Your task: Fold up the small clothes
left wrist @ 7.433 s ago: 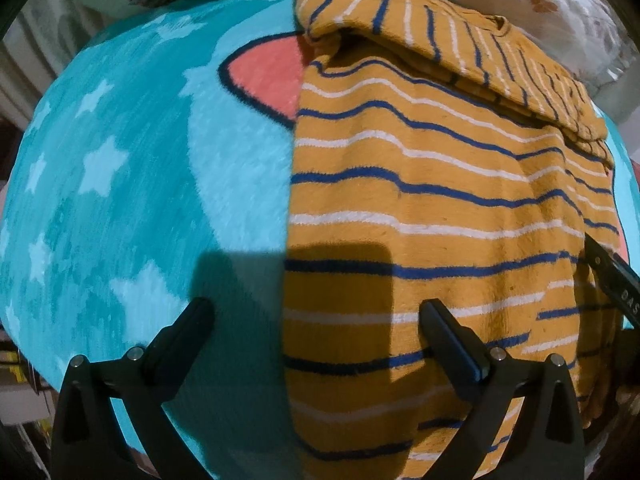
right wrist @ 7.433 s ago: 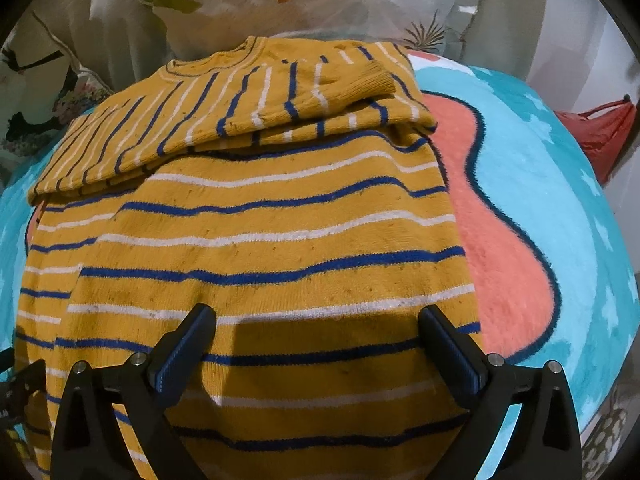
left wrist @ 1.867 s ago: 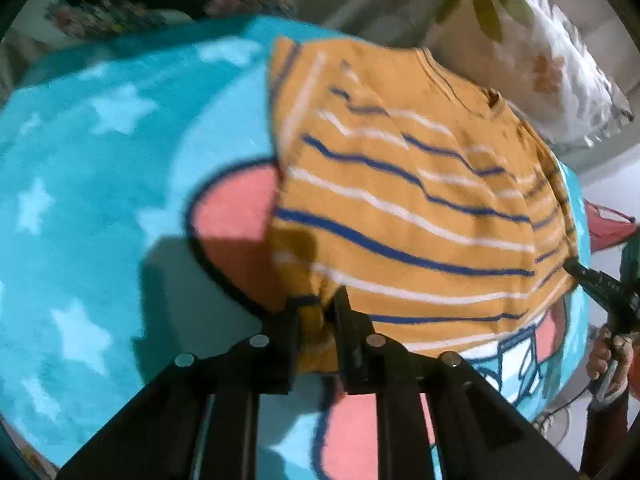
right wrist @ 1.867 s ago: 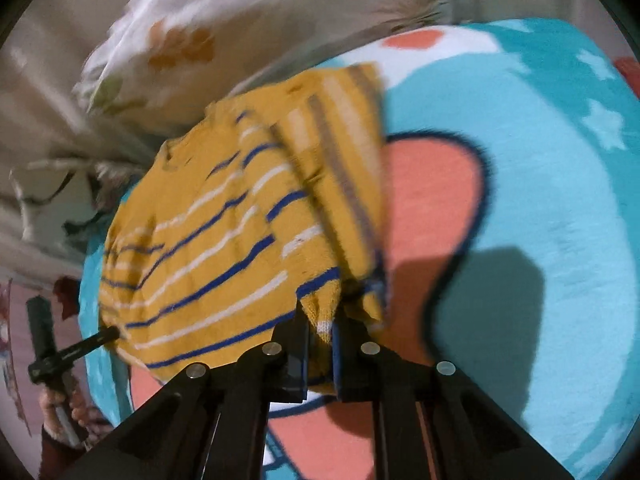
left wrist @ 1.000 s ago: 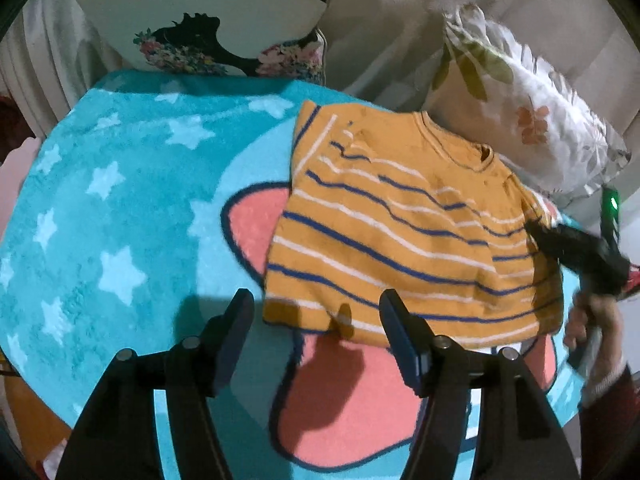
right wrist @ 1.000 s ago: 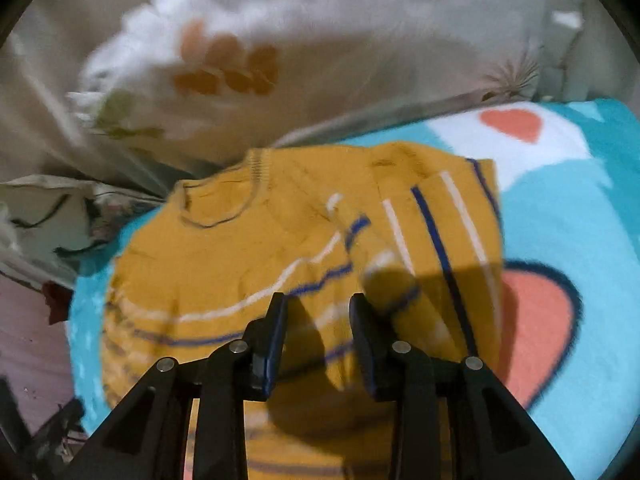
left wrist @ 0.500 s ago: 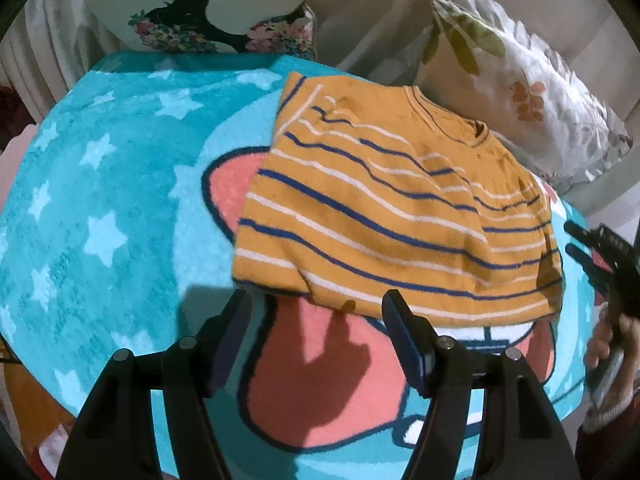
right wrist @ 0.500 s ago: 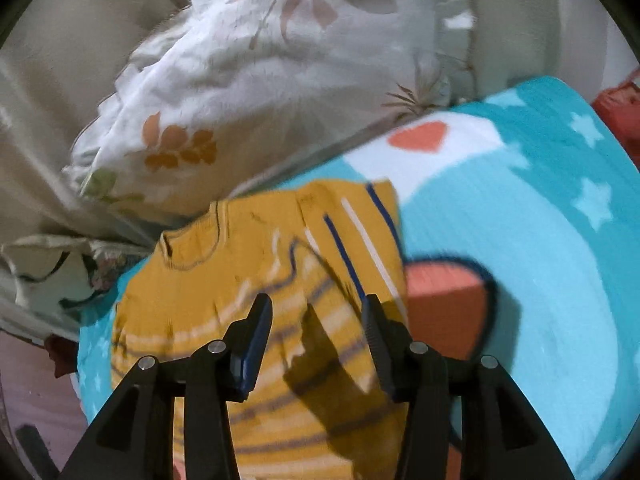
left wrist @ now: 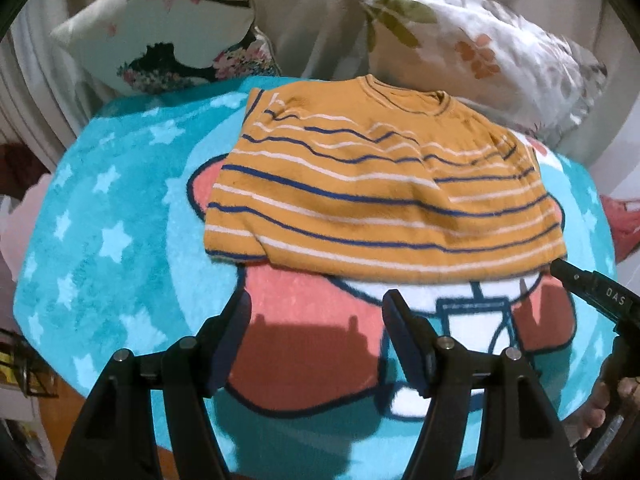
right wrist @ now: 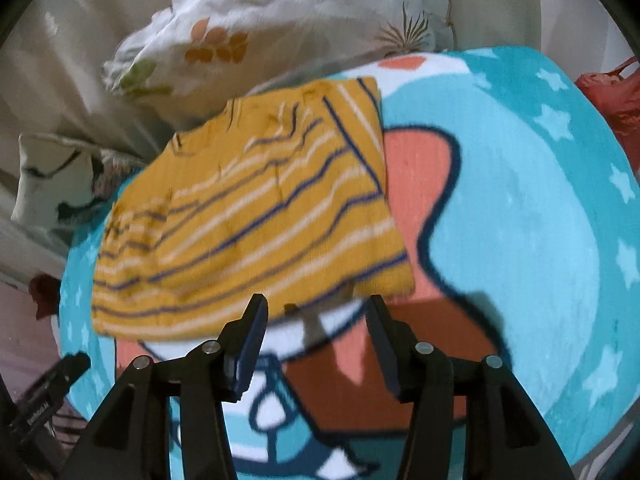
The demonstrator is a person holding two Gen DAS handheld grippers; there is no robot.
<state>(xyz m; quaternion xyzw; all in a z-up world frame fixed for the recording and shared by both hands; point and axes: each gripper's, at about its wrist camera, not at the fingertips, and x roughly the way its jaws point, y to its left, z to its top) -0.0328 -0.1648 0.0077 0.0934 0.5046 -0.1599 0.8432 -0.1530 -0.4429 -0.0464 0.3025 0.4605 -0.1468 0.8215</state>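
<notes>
**Both grippers off the folded striped jumper**

Left gripper (left wrist: 316,312): jaws apart, nothing between them, held over the round turquoise star rug (left wrist: 104,216). Just ahead of its fingertips, the near hem of the mustard jumper with blue and white stripes (left wrist: 372,196); not touching. Lying flat on the rug, folded to a compact rectangle, neckline at the far edge, sleeves tucked out of sight. Off to the right and close to the jumper's near right corner, the tip of the right gripper (left wrist: 560,270), with part of a hand (left wrist: 608,404) wrapped round its grip below.

Right gripper (right wrist: 316,312): jaws apart and just been opening, empty, only rug showing in the gap. Ahead and a little to the left of it, the same jumper (right wrist: 256,208), its near hem just past the fingertips, clear of both pads. Blurred in this view. Low to the left, a finger of the left gripper (right wrist: 60,376), short of the jumper's near left corner.

Beyond the jumper, past the rug's far edge: a white pillow with leaf print (left wrist: 480,48) and, further left from the left gripper, a cushion with a dark floral print (left wrist: 168,40). To the right, beside the rug, something red (right wrist: 612,96), too unclear to name.
</notes>
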